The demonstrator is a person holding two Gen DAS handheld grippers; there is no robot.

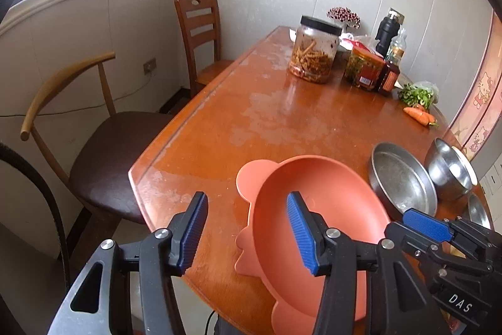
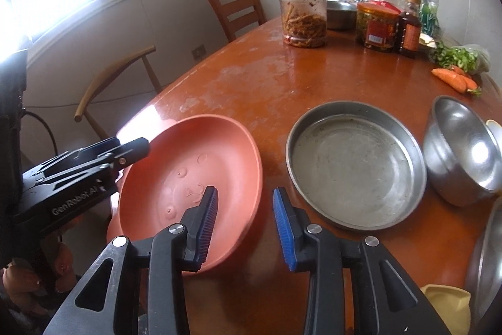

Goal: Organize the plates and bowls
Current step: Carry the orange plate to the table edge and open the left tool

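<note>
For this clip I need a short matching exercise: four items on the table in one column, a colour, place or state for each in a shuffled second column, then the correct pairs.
Items:
1. kids' plate
2. round metal pan
3. black-lidded jar
4. carrots

Descriptions:
A. lying beside the leafy greens
B. orange-pink, at the near table edge
C. standing at the far end, part filled with brownish strips
D. empty, between the plate and a steel bowl

Pairs: 1-B, 2-D, 3-C, 4-A
</note>
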